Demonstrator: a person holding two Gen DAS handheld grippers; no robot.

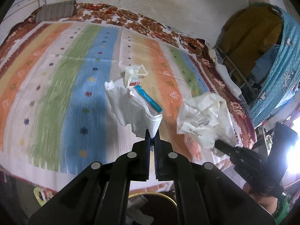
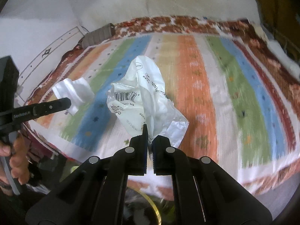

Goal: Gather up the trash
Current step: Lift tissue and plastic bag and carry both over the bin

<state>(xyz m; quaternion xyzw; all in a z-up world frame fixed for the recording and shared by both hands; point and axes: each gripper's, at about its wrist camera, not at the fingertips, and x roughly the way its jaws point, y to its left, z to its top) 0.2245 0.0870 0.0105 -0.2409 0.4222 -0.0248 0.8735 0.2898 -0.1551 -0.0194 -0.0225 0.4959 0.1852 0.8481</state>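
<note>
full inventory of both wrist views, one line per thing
tissue: 1, white, hanging from the left gripper
plastic bag: 1, clear-white with a barcode, hanging from the right gripper
crumpled plastic: 1, cream, on the striped mat beyond the tissue
striped mat: 1, orange, green, blue and white, over the bed
floral blanket: 1, red-brown, under the mat
pillow: 1, grey-brown, far corner
bin: 1, dark with a gold rim, below the grippers
left gripper: black, jaws shut on tissue
right gripper: black, jaws shut on plastic bag
</note>
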